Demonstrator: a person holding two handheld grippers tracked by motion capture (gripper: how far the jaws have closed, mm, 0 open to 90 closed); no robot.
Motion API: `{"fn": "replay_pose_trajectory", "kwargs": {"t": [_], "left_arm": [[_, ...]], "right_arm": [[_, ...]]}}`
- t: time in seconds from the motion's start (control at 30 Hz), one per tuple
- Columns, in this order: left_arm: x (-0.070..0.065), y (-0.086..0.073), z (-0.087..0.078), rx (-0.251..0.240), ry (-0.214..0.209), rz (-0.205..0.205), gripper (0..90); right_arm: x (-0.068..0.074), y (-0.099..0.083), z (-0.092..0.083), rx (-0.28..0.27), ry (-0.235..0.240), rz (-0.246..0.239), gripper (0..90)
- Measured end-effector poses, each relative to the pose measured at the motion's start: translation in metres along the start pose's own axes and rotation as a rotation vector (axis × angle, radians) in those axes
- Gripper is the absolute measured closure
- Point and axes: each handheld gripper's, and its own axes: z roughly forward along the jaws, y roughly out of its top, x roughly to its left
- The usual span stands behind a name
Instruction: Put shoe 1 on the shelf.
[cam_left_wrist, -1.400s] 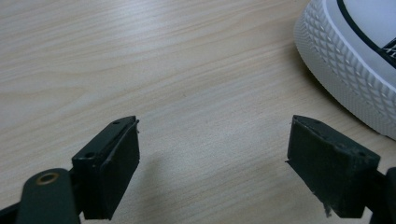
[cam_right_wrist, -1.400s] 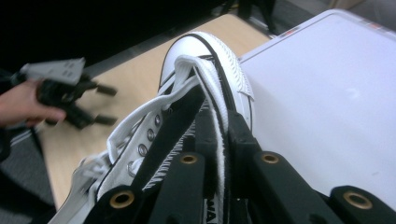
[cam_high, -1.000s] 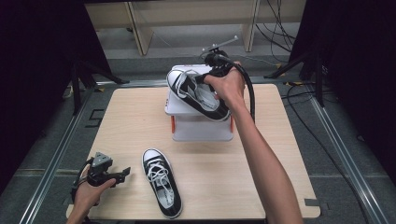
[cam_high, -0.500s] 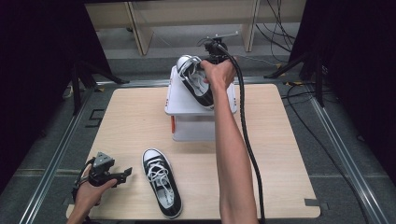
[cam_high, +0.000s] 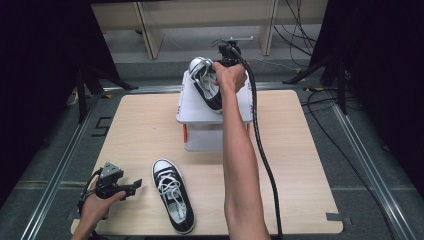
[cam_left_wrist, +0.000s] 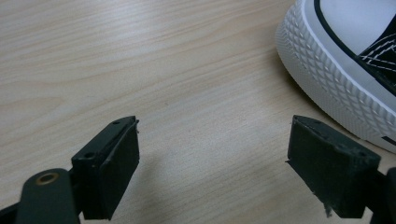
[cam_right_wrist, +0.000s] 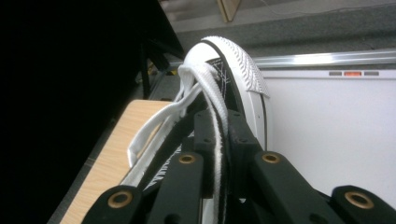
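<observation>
My right hand-held gripper (cam_right_wrist: 219, 140) clamps a sneaker (cam_high: 206, 82) over the white box (cam_high: 212, 132) at twelve o'clock; my left hand-held gripper (cam_left_wrist: 212, 163) rests agape at seven o'clock.

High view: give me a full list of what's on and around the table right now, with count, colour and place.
Sneaker on the table: 1, black and white, white laces, flat near the front edge, toe toward the far side.
Sneaker in the right tool: 1, black and white, tilted over the box top.
Box: 1, white, orange marks at the lower corners, far centre of the table.
Table: 1, light wood, metal rails along both sides.
Wooden furniture: pale, on the floor beyond the table.
Left tool: jaws open, nothing between them, resting at the front left corner.
Right tool: shut on the sneaker's edge, black cable trailing back.
</observation>
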Motion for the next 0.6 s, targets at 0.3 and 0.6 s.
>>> {"fn": "replay_pose_trajectory", "kwargs": {"t": [0.3,0.6], "left_arm": [[0.0,0.0,0.0,0.004,0.002,0.0,16.5],[0.001,0.0,0.001,0.006,0.002,0.004,16.5]], "right_arm": [[-0.007,-0.006,-0.001,0.011,-0.029,0.04,83.0],[-0.018,-0.006,-0.007,0.088,-0.068,-0.002,75.7]]}}
